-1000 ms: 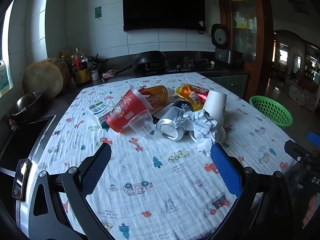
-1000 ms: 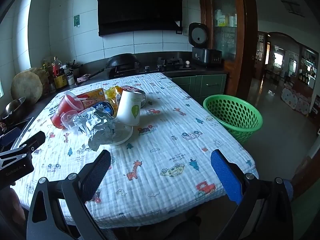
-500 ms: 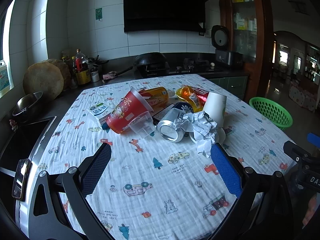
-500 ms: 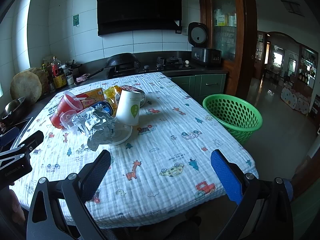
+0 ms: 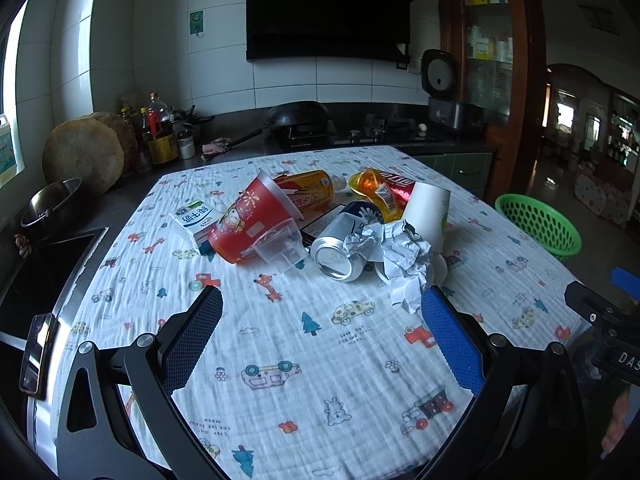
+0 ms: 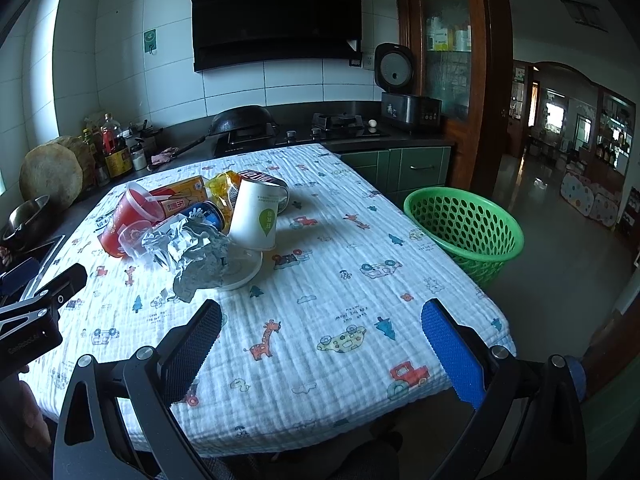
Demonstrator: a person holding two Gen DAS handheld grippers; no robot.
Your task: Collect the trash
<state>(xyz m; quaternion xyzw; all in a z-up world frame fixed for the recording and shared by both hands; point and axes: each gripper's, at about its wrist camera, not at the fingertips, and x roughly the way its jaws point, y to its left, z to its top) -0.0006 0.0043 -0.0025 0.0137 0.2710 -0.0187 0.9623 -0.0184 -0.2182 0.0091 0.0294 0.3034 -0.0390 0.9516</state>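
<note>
A heap of trash lies mid-table: a red cup point(image 5: 250, 222) on its side, a clear plastic cup point(image 5: 280, 248), a milk carton point(image 5: 196, 218), a silver can point(image 5: 338, 250), crumpled paper point(image 5: 400, 258), a white paper cup point(image 5: 428, 212) and an orange bottle point(image 5: 310, 192). In the right wrist view the white paper cup point(image 6: 256, 214) and the crumpled paper point(image 6: 192, 252) sit left of centre. A green basket point(image 6: 466, 228) stands off the table's right side. My left gripper point(image 5: 320, 332) is open, short of the heap. My right gripper point(image 6: 320, 338) is open over the table's near edge.
The table point(image 6: 340, 280) wears a cartoon-print cloth. Behind it runs a dark counter with a wok point(image 5: 298, 118), bottles point(image 5: 160, 132), a round wooden board point(image 5: 82, 156) and a rice cooker point(image 6: 404, 92). A steel bowl point(image 5: 52, 204) and sink are at the left.
Both grippers have crept slightly toward the table. The trash has not moved.
</note>
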